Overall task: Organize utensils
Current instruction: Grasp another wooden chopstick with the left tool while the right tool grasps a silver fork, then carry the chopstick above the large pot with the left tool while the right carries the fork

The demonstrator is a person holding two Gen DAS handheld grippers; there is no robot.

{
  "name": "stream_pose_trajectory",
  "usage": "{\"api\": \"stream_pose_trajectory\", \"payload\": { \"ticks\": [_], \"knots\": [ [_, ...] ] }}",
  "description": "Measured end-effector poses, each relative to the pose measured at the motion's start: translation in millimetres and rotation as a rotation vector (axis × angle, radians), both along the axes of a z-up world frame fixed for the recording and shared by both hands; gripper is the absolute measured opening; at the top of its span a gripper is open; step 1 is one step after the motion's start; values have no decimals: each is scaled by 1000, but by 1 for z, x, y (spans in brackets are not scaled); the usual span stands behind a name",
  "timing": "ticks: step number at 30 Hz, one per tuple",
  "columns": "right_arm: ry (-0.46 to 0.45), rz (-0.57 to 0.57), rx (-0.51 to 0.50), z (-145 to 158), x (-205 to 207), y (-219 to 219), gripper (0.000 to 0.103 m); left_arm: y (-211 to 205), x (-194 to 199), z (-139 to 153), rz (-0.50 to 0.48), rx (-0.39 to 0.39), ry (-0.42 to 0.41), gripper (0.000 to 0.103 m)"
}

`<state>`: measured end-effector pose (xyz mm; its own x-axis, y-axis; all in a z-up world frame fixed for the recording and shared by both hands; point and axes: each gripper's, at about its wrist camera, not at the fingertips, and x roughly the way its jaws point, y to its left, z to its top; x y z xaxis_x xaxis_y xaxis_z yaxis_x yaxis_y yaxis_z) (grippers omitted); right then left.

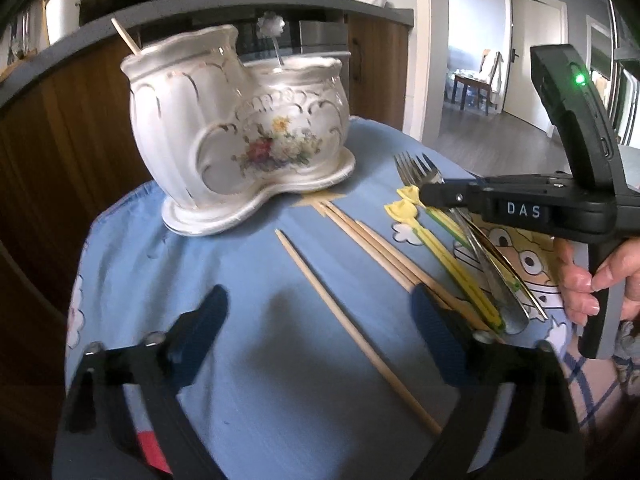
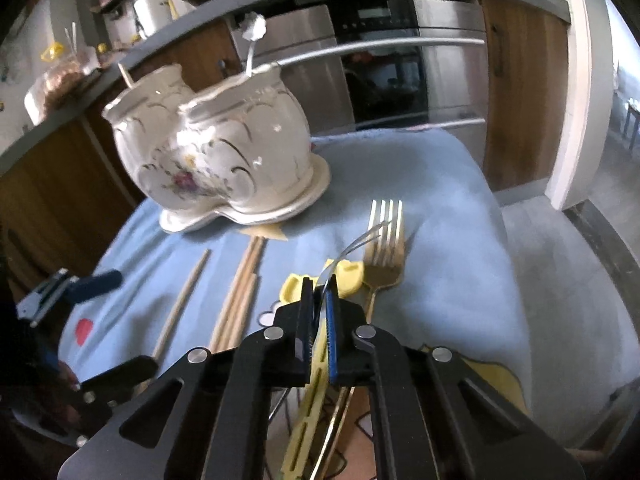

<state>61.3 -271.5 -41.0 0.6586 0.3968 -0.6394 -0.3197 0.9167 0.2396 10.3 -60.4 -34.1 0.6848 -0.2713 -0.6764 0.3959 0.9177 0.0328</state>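
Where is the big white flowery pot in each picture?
Left wrist view: the white flowery pot stands upper left of centre, at the far edge of the blue cloth.
Right wrist view: the pot is upper left, same cloth.
Shared landmark: the loose chopstick lying in front of it.

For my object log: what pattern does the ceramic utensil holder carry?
White utensil holder with a painted flower bouquet and gold scroll trim; clearest in the left wrist view.

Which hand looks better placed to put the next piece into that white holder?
Probably the right. Its tool is already shut on a silver fork, while the left tool hangs open over the chopsticks, holding nothing. The holder is just ahead.
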Motion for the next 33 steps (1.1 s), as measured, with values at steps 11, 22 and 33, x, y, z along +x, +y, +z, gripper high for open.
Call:
{"api": "stream_pose_trajectory", "payload": {
  "ticks": [11,22,33],
  "knots": [
    [-161,20,141,27,-28,-21,3,-9,-10,-13,0,23,102,43],
    [-303,59,212,50,-56,-32,3,11,17,-14,34,16,122,7],
    [-423,20,166,72,-74,-28,3,30,-4,14,-6,-22,-6,5]
  ]
}}
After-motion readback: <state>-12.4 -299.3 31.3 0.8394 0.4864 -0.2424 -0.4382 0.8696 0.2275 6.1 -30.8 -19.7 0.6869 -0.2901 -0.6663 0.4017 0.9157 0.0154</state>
